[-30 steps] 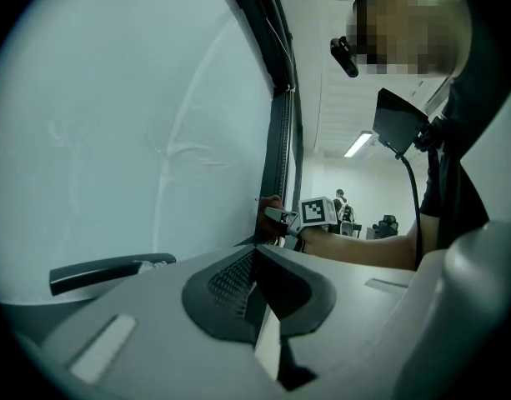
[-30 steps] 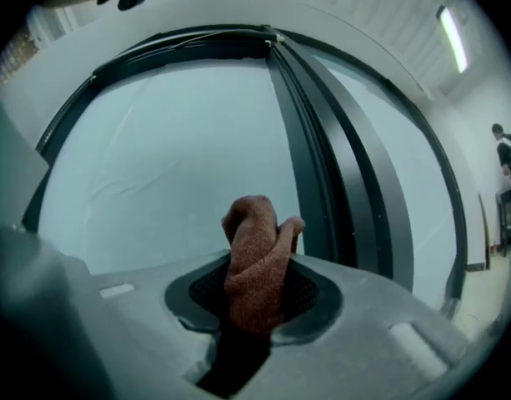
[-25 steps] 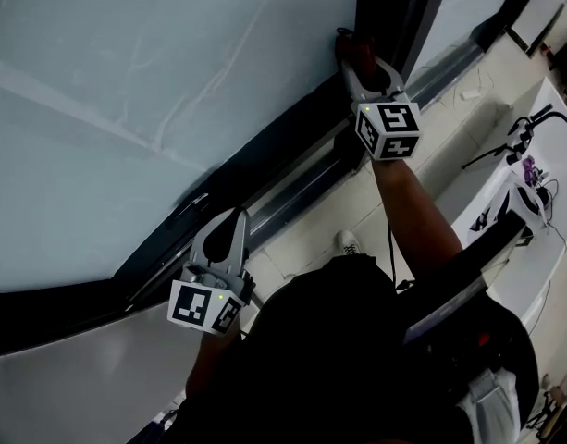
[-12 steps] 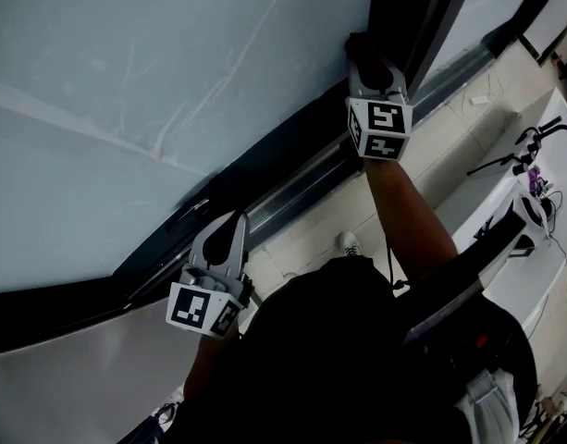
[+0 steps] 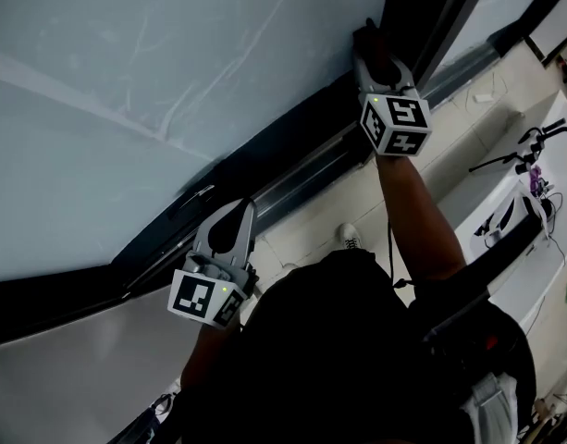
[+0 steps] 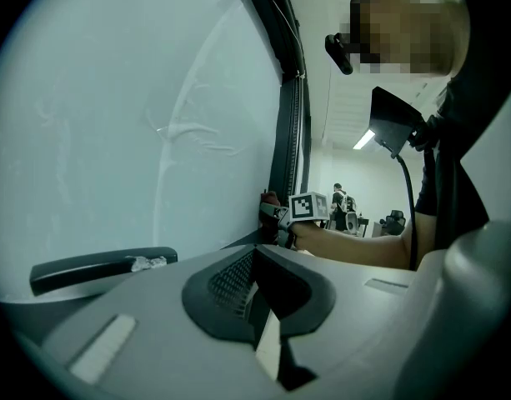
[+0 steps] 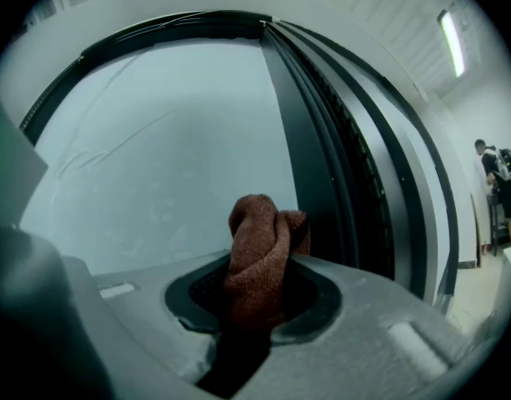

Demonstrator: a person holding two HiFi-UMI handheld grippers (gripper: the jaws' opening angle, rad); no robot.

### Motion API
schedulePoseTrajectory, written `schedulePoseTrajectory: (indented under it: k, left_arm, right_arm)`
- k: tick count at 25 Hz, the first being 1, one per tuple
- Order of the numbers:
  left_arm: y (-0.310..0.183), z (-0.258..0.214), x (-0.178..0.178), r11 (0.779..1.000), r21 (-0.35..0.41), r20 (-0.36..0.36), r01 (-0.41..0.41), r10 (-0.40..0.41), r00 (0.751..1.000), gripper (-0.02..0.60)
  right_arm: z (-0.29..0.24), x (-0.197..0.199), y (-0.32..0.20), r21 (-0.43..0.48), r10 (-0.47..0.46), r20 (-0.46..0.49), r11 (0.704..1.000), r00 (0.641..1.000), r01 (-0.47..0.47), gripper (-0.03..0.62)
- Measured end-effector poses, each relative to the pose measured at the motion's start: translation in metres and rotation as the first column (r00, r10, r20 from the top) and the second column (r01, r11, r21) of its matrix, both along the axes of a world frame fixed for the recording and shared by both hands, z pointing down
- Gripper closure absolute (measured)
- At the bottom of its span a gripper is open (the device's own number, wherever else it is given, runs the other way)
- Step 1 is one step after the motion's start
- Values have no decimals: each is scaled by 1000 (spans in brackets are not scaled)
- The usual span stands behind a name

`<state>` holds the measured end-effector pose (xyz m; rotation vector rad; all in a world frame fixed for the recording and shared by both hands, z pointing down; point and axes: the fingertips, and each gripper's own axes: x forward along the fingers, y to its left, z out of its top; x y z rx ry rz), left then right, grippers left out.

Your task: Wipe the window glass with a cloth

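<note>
Inching right along the window glass (image 5: 172, 81) with the right gripper (image 5: 372, 50), clamping the rust cloth (image 7: 259, 248) at the pane's right edge beside the dark frame (image 5: 422, 17); holding the left gripper (image 5: 233, 216) closed, empty, nearer; likely needing firm, overlapping strokes.

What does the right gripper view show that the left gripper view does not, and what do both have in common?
Only the right gripper view shows the brown cloth up close, bunched and clamped in the right gripper. Only the left gripper view shows the left gripper, shut on nothing, and the person's forearm. Both show the window glass and its dark frame.
</note>
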<state>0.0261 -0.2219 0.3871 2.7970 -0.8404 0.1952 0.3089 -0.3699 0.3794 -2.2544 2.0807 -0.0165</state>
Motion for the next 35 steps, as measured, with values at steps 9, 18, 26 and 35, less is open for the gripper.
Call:
schedulePoseTrajectory:
  k: [9, 18, 26, 35]
  left_arm:
    - [4, 0, -8, 1000, 1, -13, -7, 7, 1000, 565]
    - [11, 0, -23, 1000, 3, -19, -2, 2, 1000, 565]
    - [18, -3, -35, 1000, 23, -29, -5, 5, 1000, 565]
    - [27, -6, -56, 999, 30, -34, 18, -17, 999, 565]
  right_arm:
    - [3, -36, 6, -2, -53, -7, 999, 999, 53, 510]
    - [6, -68, 11, -6, -91, -5, 996, 996, 91, 510]
    - [4, -103, 17, -7, -154, -13, 988, 988, 154, 510]
    - [6, -137, 22, -8, -200, -5, 980, 980, 200, 510]
